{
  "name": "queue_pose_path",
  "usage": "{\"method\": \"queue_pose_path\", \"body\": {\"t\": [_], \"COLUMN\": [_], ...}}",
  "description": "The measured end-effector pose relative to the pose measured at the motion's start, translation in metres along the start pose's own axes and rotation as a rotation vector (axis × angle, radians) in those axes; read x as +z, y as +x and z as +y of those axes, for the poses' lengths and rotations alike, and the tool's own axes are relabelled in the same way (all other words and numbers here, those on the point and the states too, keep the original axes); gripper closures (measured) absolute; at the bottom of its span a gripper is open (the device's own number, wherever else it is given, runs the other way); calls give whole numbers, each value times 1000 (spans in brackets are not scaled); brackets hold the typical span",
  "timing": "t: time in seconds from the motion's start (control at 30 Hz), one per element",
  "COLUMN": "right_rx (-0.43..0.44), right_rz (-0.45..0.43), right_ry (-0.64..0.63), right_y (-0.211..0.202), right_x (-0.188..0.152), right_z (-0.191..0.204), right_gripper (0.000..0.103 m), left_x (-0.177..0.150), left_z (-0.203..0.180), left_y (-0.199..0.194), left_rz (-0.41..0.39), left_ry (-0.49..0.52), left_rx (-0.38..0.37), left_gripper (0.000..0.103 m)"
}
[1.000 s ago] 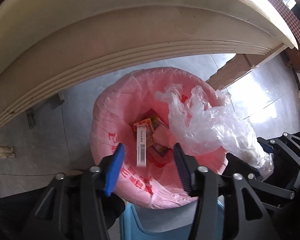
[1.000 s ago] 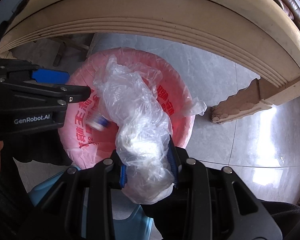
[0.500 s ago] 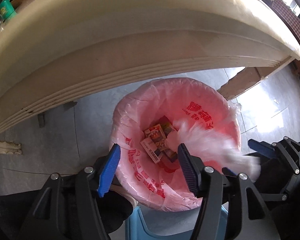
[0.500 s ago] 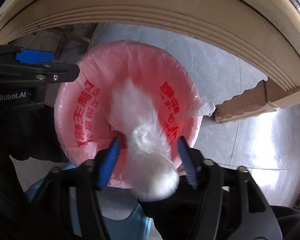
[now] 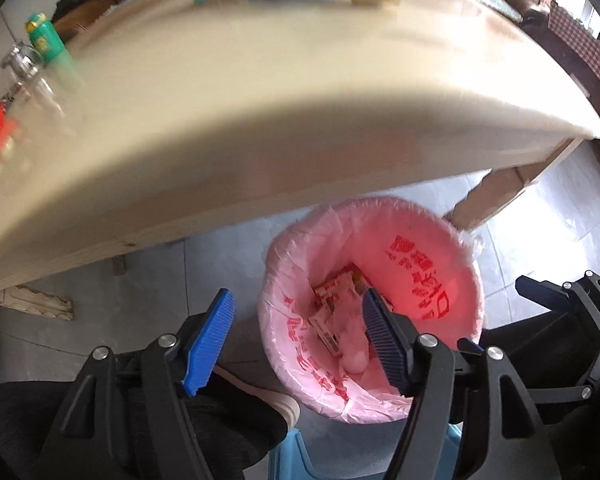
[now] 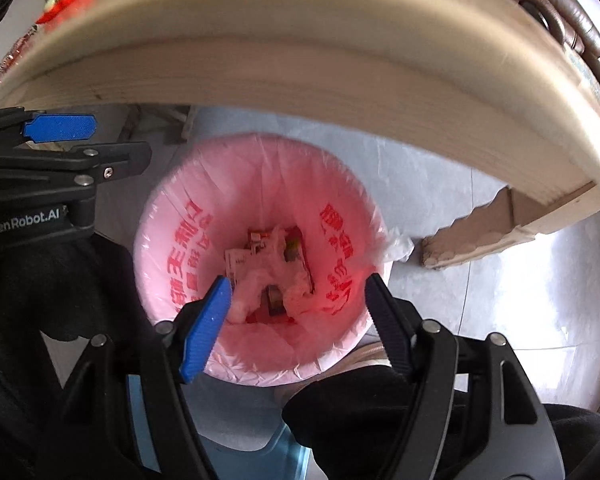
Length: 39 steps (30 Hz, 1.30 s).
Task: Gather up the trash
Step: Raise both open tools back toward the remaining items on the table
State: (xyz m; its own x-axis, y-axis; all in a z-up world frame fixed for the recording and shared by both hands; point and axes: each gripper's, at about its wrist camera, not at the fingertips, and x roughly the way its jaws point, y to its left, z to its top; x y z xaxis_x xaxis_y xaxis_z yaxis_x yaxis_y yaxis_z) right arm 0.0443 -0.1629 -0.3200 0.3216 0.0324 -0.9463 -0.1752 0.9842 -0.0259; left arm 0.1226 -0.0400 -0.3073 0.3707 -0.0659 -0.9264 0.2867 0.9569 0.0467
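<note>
Under table edge: pink-lined bin holding clear plastic bag, wrappers.
Left gripper: fingers spreading, empty.
Right gripper: fingers spreading, empty.

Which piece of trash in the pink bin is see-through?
The crumpled plastic bag, lying on top in the pink-lined bin. It is clear and wrinkly, while the wrappers beneath it are flat, printed and colourful.

Pink bin liner with red lettering; blue-padded fingers.
</note>
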Motion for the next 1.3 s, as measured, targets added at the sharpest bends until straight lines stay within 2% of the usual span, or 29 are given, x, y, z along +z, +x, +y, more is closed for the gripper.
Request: {"method": "queue_pose_path", "body": {"t": [0.1, 0.27, 0.47, 0.67, 0.83, 1.03, 1.3], "right_rx": [1, 24, 41, 40, 36, 35, 20], "right_rz": [-44, -135, -273, -404, -510, -601, -671], "right_ry": [7, 39, 51, 34, 12, 3, -28], "right_y": [-19, -65, -129, -186, -228, -264, -295], "right_x": [3, 14, 30, 48, 61, 74, 86], "right_z": [3, 3, -2, -4, -6, -13, -13], "right_gripper": [35, 35, 34, 26, 26, 26, 26], "left_x": [2, 5, 15, 30, 45, 53, 66], "left_z": [6, 15, 33, 48, 60, 64, 67], "left_y": [-25, -70, -130, -191, -225, -262, -305], "left_rz": [-51, -133, -216, -315, -342, -419, -489], "left_ry": [-18, -34, -93, -144, -187, -179, -177], "left_rx": [7, 32, 15, 67, 67, 99, 145], "left_gripper": [32, 32, 28, 21, 18, 17, 17]}}
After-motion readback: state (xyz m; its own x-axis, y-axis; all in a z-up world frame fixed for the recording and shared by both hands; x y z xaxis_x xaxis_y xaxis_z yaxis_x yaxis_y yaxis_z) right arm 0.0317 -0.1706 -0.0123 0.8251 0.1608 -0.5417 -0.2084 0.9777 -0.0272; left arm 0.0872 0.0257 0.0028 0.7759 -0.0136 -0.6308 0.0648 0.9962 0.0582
